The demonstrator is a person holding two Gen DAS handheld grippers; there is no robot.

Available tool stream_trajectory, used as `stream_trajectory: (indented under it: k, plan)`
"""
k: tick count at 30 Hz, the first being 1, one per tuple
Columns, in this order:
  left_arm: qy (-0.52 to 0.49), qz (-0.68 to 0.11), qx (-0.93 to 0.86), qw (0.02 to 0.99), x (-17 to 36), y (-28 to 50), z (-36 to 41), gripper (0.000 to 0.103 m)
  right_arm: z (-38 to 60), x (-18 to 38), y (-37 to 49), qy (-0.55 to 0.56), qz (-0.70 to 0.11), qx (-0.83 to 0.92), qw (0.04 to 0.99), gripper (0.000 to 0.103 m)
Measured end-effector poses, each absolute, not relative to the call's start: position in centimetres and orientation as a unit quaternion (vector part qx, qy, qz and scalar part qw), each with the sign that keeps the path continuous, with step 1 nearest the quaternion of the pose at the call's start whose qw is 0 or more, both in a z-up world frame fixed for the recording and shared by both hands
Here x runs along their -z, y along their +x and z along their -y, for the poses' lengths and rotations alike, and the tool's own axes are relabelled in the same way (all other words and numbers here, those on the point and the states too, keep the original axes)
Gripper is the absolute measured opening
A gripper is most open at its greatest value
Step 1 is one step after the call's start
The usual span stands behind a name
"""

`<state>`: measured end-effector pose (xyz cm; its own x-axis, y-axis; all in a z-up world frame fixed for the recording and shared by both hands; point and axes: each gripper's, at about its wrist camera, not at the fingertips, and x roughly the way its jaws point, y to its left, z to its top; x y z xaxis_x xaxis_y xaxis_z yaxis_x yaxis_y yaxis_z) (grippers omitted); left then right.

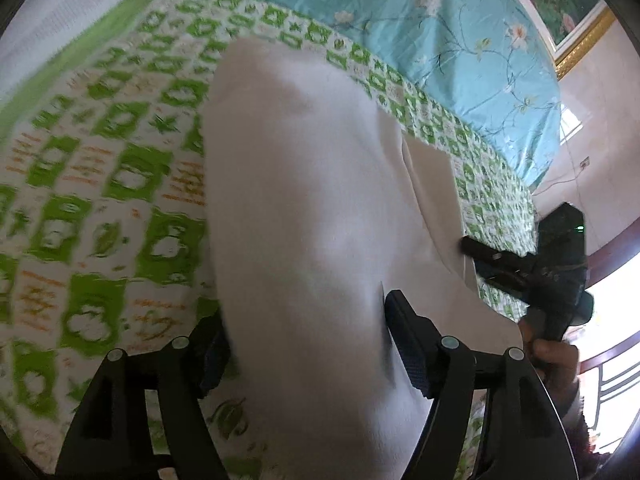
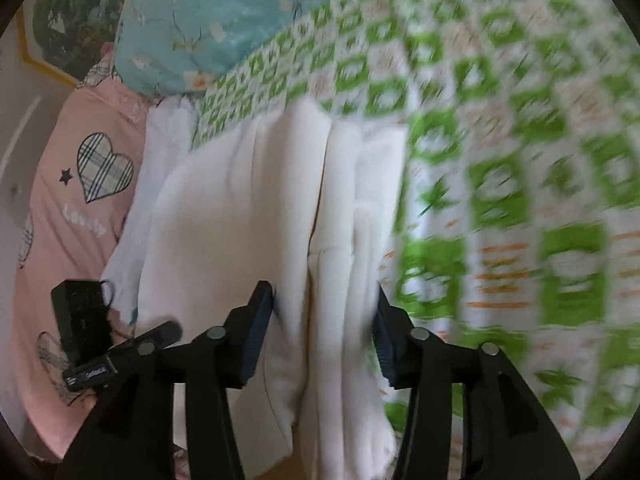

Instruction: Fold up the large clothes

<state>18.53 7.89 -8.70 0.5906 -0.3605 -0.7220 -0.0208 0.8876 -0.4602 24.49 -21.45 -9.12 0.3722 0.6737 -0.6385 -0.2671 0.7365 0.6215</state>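
White cloth (image 1: 304, 200): soft, thick, fleecy-looking, already doubled into a long band. Runs from the bottom centre to the upper middle of the left wrist view. In the right wrist view fills the centre, with several lengthwise pleats and layered edges.

Looks light and limp. Likely to sag and bunch wherever unsupported, and to slide layer over layer unless all layers get pinched together. Not fragile, so a firm pinch is safe. Best taken at the two near corners of the band, well in from the edge, each pinch through the whole stack. Should then lift evenly and fold over itself without spilling open.

Left gripper (image 1: 304, 320): jaws wide apart at the bottom of its own view, cloth heaped between and over them, one finger partly buried. Appears not to pinch.

Right gripper (image 2: 322, 292): jaws apart at the bottom centre of its own view, straddling the pleated end, pads just beside the cloth on either side. Seems released rather than clamped, though hard to be certain through the blur.

Underneath, a green-and-white sheet (image 1: 100, 160), smeared by motion. Beyond it, at the top of both views, a blue flowered quilt (image 1: 400, 20). At the left of the right wrist view, a pink top (image 2: 72, 220) with a checked heart. At the lower right of the left wrist view, a hand (image 1: 556, 360) on the other gripper's handle.
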Motion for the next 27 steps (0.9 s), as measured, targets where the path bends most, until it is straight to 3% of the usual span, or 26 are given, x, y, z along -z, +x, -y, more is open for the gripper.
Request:
stream_trajectory:
  k: [5, 11, 16, 18, 20, 27]
  plan:
    - [-0.23, -0.384, 0.097, 0.889, 6.2, 15.2, -9.1, 0.072, 22.8, 5.3, 22.6, 0.209, -0.421, -0.3, 0.83, 0.049]
    - [-0.223, -0.36, 0.11, 0.899, 5.5, 13.3, -9.4, 0.07, 20.0, 6.4, 23.0, 0.174, -0.446, -0.3, 0.825, 0.049]
    - [-0.218, -0.346, 0.127, 0.904, 4.9, 13.4, -9.0, 0.058, 19.4, 8.2, 23.7, 0.183, -0.463, -0.306, 0.812, 0.047]
    - [-0.211, -0.345, 0.138, 0.904, 4.8, 13.6, -8.5, 0.056, 18.8, 8.5, 23.9, 0.182, -0.467, -0.311, 0.807, 0.041]
    - [-0.202, -0.344, 0.146, 0.905, 4.7, 13.7, -8.0, 0.055, 18.1, 8.9, 24.2, 0.179, -0.476, -0.317, 0.801, 0.008]
    - [-0.161, -0.359, 0.176, 0.902, 4.1, 15.1, -6.2, 0.055, 20.6, 5.0, 23.2, 0.22, -0.412, -0.341, 0.816, 0.006]
